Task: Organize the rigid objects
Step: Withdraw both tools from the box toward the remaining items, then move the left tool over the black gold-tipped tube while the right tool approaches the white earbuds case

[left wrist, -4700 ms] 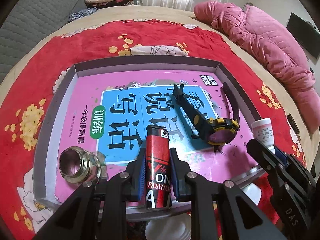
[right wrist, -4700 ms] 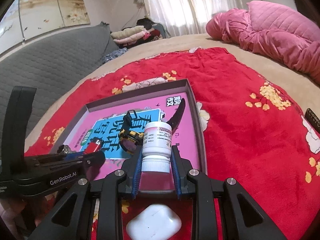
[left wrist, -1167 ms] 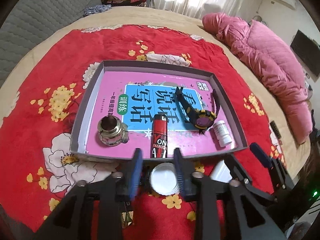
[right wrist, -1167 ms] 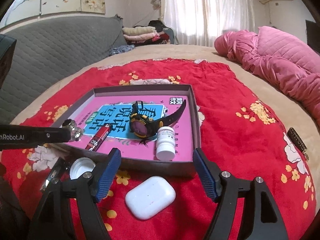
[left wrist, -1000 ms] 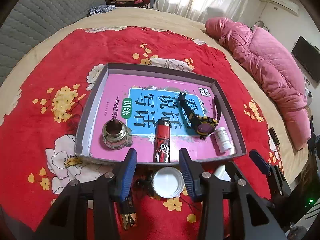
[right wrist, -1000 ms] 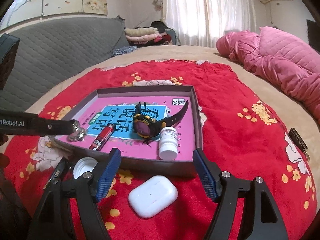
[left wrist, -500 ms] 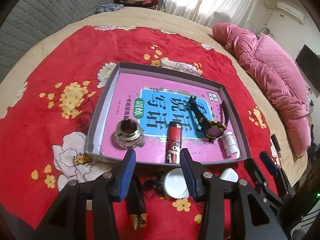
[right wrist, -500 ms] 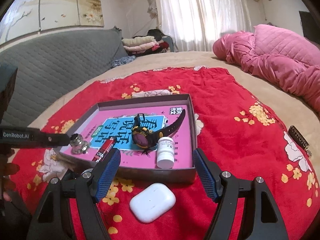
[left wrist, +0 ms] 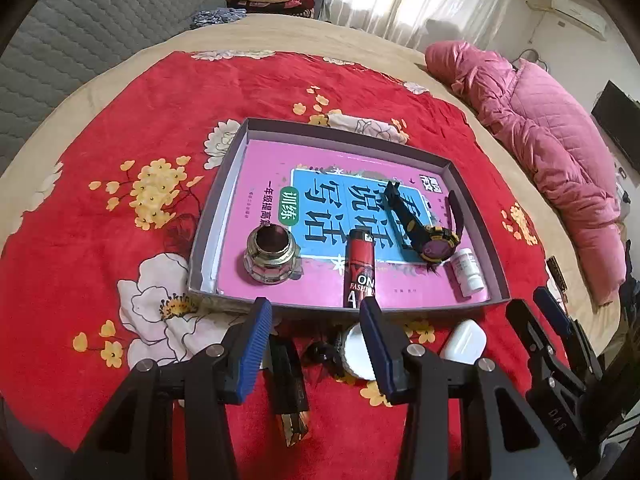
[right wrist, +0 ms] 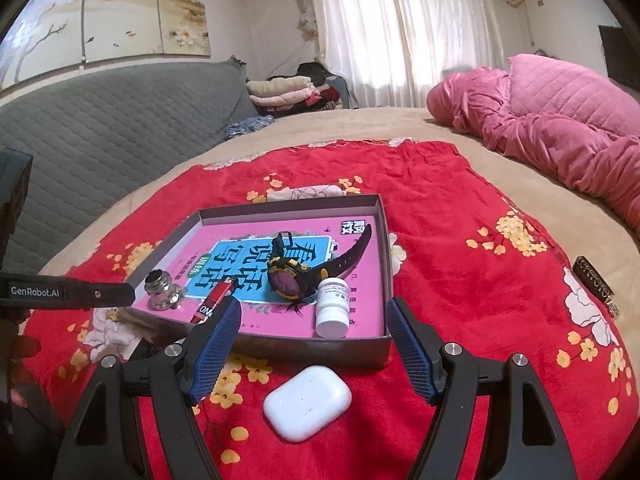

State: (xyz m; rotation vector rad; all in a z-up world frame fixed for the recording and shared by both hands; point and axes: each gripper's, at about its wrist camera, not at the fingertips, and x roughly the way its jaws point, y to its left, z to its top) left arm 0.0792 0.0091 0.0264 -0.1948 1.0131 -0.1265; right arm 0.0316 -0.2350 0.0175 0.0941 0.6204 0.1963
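While both grippers hang over the red flowered cloth (left wrist: 120,128), nothing sits between their blue pads. A shallow grey cardboard tray (left wrist: 218,200) lined with a pink and blue booklet (left wrist: 320,200) holds a squat metal threaded fitting (left wrist: 272,254), a red cylindrical lighter (left wrist: 360,266), a black and yellow wristwatch (left wrist: 434,236) and a small white pill bottle (left wrist: 466,270). The left gripper (left wrist: 316,338) has its jaws partly apart, above a white round cap (left wrist: 354,350) and beside a dark bar with a gold end (left wrist: 290,384). The right gripper (right wrist: 314,348) stands wide apart over a white earbud case (right wrist: 308,402), just outside the tray's near wall.
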